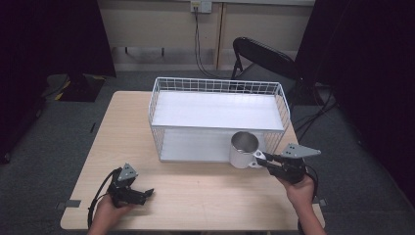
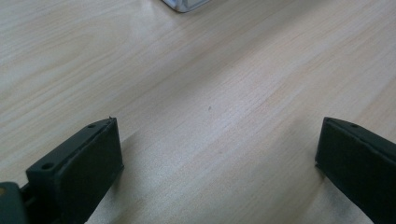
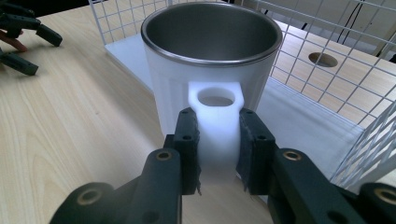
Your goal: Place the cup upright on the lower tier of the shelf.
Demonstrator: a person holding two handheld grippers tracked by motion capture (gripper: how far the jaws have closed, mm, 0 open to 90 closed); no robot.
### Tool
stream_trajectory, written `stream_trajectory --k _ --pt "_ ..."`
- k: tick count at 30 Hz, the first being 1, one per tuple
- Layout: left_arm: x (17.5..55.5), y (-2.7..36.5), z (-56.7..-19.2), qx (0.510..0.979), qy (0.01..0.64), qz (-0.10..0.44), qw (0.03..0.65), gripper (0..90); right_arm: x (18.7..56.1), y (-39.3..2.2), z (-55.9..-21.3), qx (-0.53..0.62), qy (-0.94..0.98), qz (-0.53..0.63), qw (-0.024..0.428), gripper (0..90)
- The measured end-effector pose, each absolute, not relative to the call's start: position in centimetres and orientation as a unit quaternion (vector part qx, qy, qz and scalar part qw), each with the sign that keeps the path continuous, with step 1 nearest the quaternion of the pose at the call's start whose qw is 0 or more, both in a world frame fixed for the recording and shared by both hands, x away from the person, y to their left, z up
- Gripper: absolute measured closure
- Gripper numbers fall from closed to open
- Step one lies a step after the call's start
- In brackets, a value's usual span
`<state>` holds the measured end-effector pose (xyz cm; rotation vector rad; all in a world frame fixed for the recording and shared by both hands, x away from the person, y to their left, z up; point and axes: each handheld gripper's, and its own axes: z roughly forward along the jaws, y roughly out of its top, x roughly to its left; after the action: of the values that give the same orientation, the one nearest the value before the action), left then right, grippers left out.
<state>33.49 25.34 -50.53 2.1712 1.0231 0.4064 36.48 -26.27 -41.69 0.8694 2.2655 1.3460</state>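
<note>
White mug [image 3: 205, 70] with steel lining, upright on the table, handle [image 3: 215, 116] toward the near edge

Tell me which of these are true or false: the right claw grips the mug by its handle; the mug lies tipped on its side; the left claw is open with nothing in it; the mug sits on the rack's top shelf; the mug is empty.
1. The right claw grips the mug by its handle. True.
2. The mug lies tipped on its side. False: it stands upright, mouth up.
3. The left claw is open with nothing in it. True.
4. The mug sits on the top shelf of the wire rack. False: it stands at the rack's lower front edge.
5. The mug is empty. True.
</note>
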Motion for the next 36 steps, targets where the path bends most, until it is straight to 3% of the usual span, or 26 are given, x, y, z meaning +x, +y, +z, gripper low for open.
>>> stream_trajectory --k 36 --pt "33.5 25.3 -50.5 0.837 0.394 0.156 0.346 0.0 38.4 -24.5 -40.8 0.319 0.792 0.479 0.204 72.0"
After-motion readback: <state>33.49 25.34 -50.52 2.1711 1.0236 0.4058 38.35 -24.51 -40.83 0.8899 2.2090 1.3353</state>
